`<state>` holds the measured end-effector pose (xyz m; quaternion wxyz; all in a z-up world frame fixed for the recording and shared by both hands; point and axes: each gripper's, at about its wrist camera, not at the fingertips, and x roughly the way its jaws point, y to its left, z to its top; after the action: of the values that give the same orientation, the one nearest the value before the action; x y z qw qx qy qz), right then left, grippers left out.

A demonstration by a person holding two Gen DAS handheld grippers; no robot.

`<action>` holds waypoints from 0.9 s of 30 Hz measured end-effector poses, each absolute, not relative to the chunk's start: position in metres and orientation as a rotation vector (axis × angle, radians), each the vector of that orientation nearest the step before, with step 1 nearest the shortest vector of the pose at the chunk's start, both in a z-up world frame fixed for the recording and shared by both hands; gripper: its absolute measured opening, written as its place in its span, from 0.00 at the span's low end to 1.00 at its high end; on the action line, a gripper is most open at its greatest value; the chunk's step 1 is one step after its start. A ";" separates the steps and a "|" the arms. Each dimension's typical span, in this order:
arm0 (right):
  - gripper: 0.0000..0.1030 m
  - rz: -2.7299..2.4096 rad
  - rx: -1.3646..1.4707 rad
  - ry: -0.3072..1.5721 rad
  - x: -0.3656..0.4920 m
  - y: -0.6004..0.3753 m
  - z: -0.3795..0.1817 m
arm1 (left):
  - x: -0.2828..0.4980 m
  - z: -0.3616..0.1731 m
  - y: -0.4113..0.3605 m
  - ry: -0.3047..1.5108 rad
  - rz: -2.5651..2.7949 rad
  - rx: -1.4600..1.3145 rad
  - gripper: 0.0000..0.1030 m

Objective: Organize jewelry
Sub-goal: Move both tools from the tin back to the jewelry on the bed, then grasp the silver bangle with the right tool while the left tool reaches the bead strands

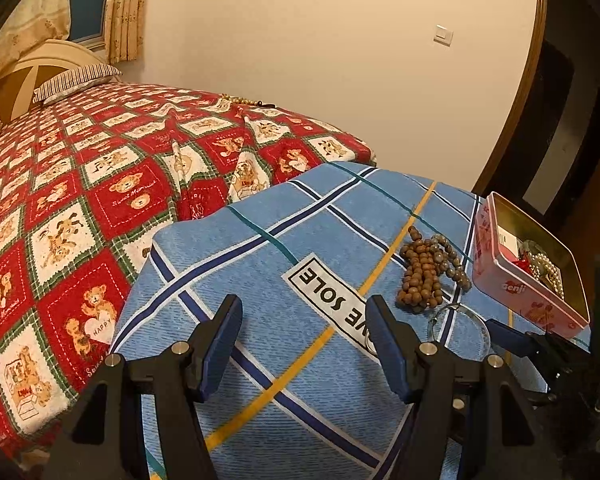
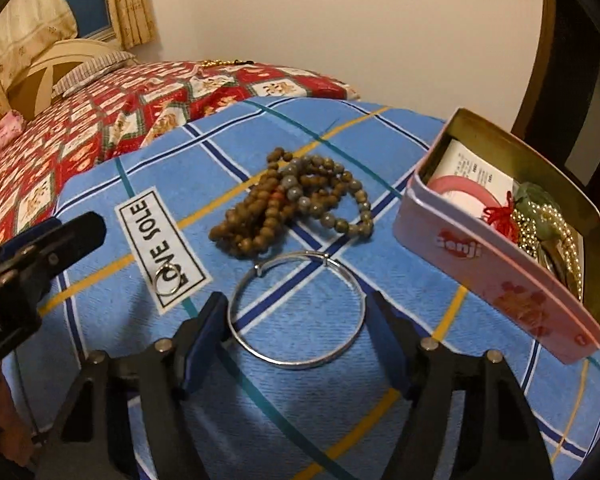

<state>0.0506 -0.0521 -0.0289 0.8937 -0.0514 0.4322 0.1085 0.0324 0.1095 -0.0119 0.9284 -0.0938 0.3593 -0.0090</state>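
A silver bangle [image 2: 296, 312] lies flat on the blue checked cloth [image 2: 340, 400], between the open fingers of my right gripper [image 2: 298, 312], which is empty. A small silver ring [image 2: 167, 280] lies on the white "LOVE SOLE" label. A pile of brown and grey bead bracelets [image 2: 292, 204] lies behind the bangle; it also shows in the left wrist view [image 1: 428, 272]. A pink tin box [image 2: 500, 248] at the right holds pearls, a red tassel and a green stone. My left gripper [image 1: 304, 328] is open and empty above the cloth, left of the bangle [image 1: 460, 328].
A bed with a red teddy-bear quilt [image 1: 80, 200] lies behind and left of the blue cloth. A bead string [image 1: 244, 100] lies on its far edge. A dark wooden door frame [image 1: 520, 100] stands at the right, behind the tin [image 1: 528, 268].
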 end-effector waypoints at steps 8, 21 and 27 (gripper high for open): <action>0.71 0.288 0.052 0.829 0.038 -0.083 -0.016 | 0.034 -0.012 0.106 0.745 -0.026 -0.180 0.62; 0.71 0.206 0.104 0.588 0.017 -0.104 0.017 | 0.041 -0.005 0.067 0.725 -0.204 -0.120 0.62; 0.71 0.135 0.155 0.543 0.015 -0.125 0.024 | 0.058 0.004 0.023 0.726 -0.395 -0.090 0.35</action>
<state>0.0145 -0.1254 0.0240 0.9582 0.0766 0.2676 0.0667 0.0581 0.0234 0.0045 0.9148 -0.0438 0.3528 -0.1919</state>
